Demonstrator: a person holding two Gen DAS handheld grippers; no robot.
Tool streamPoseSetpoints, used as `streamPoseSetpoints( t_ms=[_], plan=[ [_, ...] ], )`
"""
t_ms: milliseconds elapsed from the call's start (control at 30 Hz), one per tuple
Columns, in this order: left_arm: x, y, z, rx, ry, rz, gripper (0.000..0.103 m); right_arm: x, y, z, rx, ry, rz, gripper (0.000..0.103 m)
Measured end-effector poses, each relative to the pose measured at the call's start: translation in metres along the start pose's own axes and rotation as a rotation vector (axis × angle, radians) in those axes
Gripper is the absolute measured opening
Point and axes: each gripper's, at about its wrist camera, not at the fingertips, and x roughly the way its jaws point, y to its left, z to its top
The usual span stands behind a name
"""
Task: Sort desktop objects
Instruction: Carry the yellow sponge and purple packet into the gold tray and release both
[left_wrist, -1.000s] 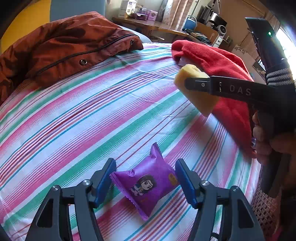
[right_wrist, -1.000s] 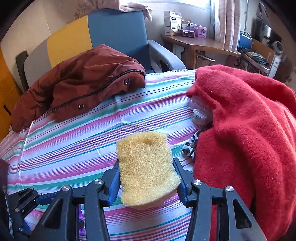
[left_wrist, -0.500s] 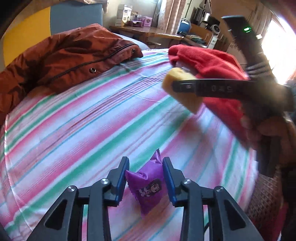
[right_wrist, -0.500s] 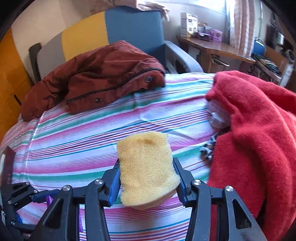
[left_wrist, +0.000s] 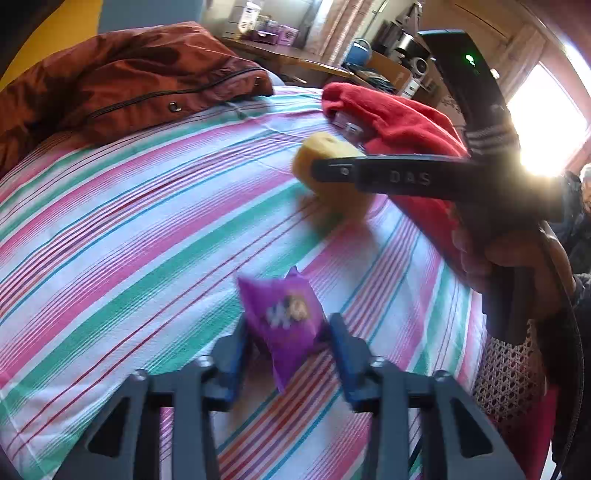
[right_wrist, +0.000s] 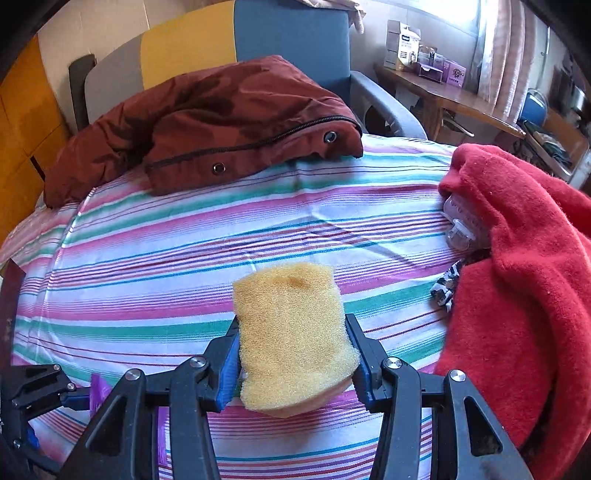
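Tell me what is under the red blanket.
A clear plastic item and a black-and-white patterned scrap poke out from under the red blanket. The blanket covers the rest of both, so neither can be identified.

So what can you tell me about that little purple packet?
The purple packet is a small, puffy pillow-style snack bag of shiny foil or plastic, with crimped ends and a printed picture on its front, too blurred to make out. It stands roughly upright, one crimped corner pointing down, clamped on both sides between the blue pads of the left gripper. It looks lifted just off the striped cloth, though the blur makes that uncertain. Nothing else touches it.
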Motion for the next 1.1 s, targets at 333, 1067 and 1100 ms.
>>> streamPoseSetpoints(
  t_ms=[333, 1067, 1100],
  plan=[
    [-0.035, 0.009, -0.002, 0.001, -0.095, 0.041, 0.030, -0.014, 0.008, 0.002, 0.021, -0.017, 0.057, 0.050],
    [-0.294, 0.127, -0.122, -0.330, -0.434, 0.601, 0.030, -0.078, 0.306, 0.008, -0.322, -0.063, 0.464, 0.050],
    [-0.303, 0.134, -0.132, -0.352, -0.436, 0.632, 0.030, -0.078, 0.324, 0.004, -0.336, -0.056, 0.484, 0.050]
  ],
)
